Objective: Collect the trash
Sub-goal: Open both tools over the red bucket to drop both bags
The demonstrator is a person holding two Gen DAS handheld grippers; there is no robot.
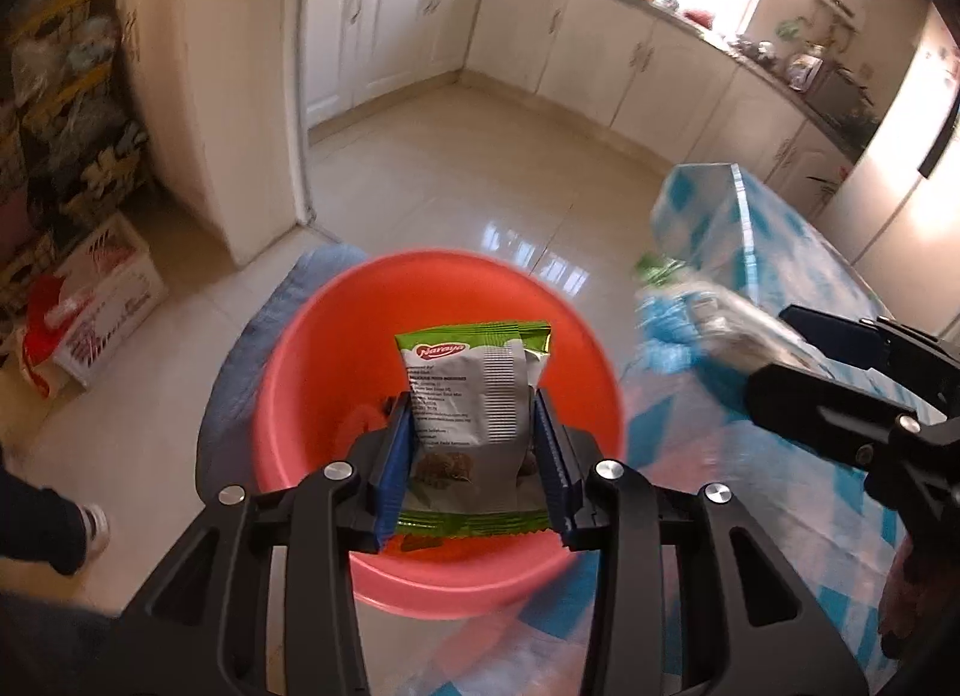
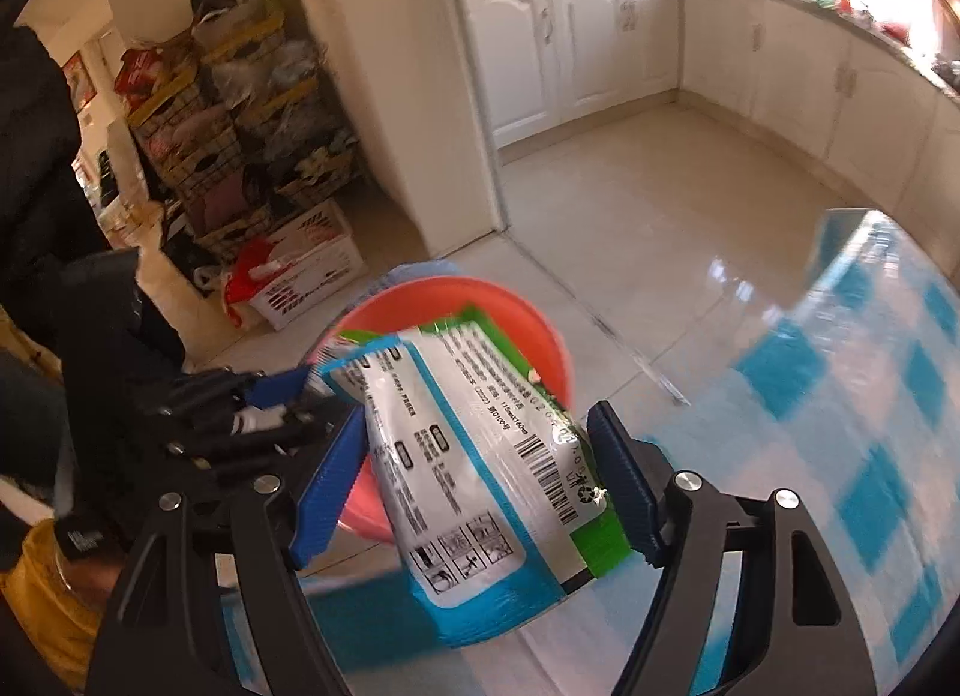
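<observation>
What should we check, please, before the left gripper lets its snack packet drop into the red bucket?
1. Left gripper shut on the snack packet: ok.
2. Packet above the red bucket opening, seen from the left wrist: ok.
3. Room in the bucket: ok, its visible inside looks mostly bare.
4. Right gripper shut on the wipes pack: ok.
5. Right gripper clear of the drop path: cannot tell; its pack hangs near the bucket rim.
6. Bucket standing steady: cannot tell, its base is hidden.

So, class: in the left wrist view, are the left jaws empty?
No: the left gripper holds a green-and-white snack packet above the red bucket.
</observation>
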